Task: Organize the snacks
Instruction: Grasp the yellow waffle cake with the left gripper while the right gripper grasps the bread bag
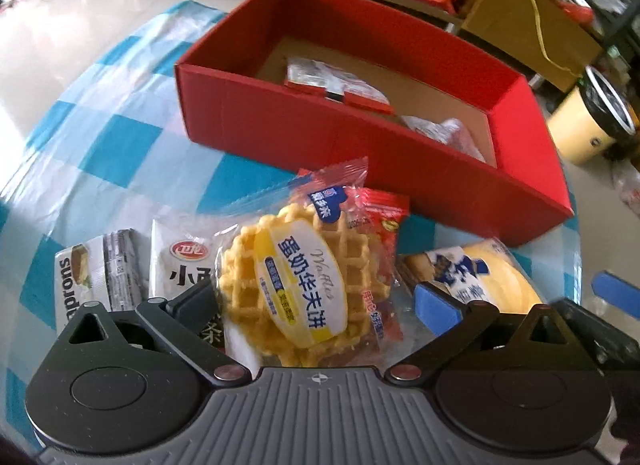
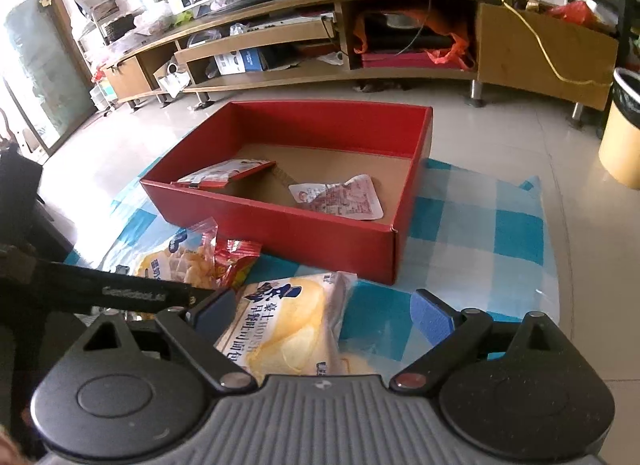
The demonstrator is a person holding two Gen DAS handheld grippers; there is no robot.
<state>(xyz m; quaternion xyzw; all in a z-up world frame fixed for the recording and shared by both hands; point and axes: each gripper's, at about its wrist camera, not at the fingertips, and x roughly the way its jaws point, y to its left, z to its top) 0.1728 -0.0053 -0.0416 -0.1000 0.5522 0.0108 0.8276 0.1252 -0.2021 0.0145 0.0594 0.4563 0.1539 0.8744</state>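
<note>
A red cardboard box [image 1: 304, 133] stands open on the blue-checked cloth and holds two snack packets [image 2: 340, 199]. It also shows in the right wrist view [image 2: 280, 225]. My left gripper [image 1: 316, 305] is open around a yellow waffle packet [image 1: 296, 285], fingers on either side of it. A white bun packet [image 1: 180, 265] and a sandwich-biscuit packet [image 1: 80, 285] lie to its left, a red packet [image 1: 384, 225] under it. My right gripper [image 2: 320, 313] is open around a yellow bread packet [image 2: 292, 325], which also shows in the left wrist view [image 1: 488, 277].
The cloth [image 2: 480, 225] lies on a tiled floor. A long wooden TV cabinet [image 2: 360, 45] runs along the back. A yellow waste bin [image 2: 624, 129] stands at the right. The left gripper's arm [image 2: 100, 293] crosses the right wrist view at the left.
</note>
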